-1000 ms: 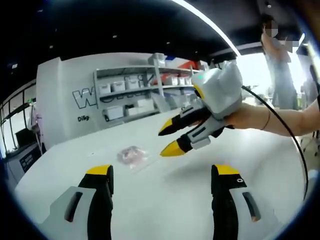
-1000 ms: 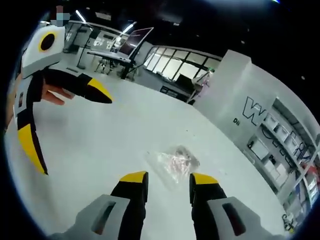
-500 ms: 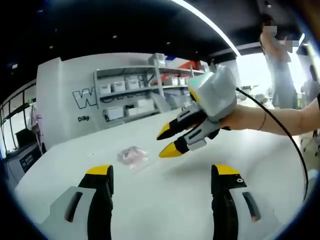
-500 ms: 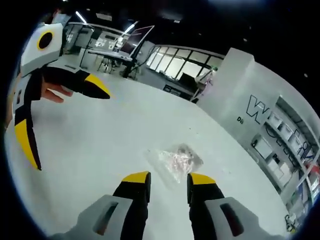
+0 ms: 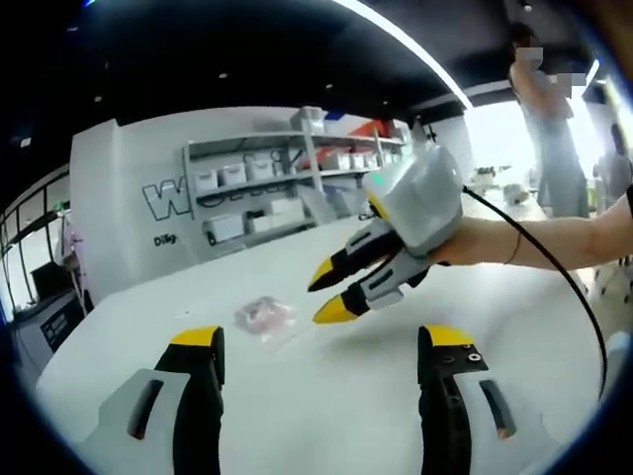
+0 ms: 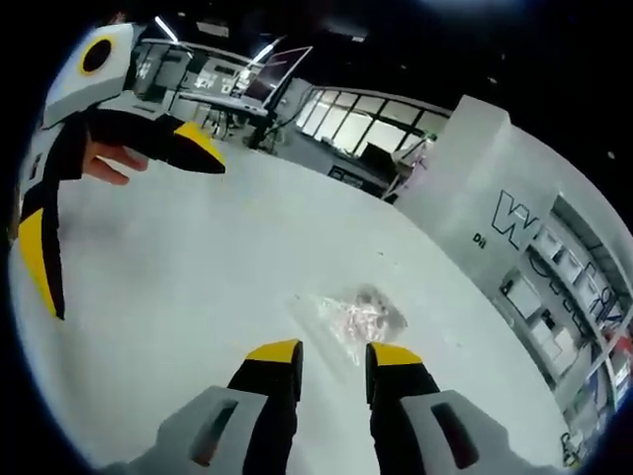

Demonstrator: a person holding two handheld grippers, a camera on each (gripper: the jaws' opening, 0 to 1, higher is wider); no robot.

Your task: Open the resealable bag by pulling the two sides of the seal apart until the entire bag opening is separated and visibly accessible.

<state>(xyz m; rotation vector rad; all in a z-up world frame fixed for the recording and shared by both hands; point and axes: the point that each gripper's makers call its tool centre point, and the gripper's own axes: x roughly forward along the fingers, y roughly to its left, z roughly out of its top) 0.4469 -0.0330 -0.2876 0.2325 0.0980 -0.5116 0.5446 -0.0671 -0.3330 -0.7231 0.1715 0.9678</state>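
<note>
On the white table (image 5: 326,386), near its middle, lies the small clear bag (image 5: 265,317), flat, with something pinkish inside, untouched by either tool. In the left gripper view, left gripper (image 5: 321,346) held low over the tabletop, jaws wide apart, nothing between them; bag ahead and slightly left. Right gripper (image 5: 326,293) reaching in from the right, tips just beside the bag, jaws narrowly parted. In the right gripper view, bag (image 6: 354,317) directly beyond the right gripper (image 6: 333,350).
</note>
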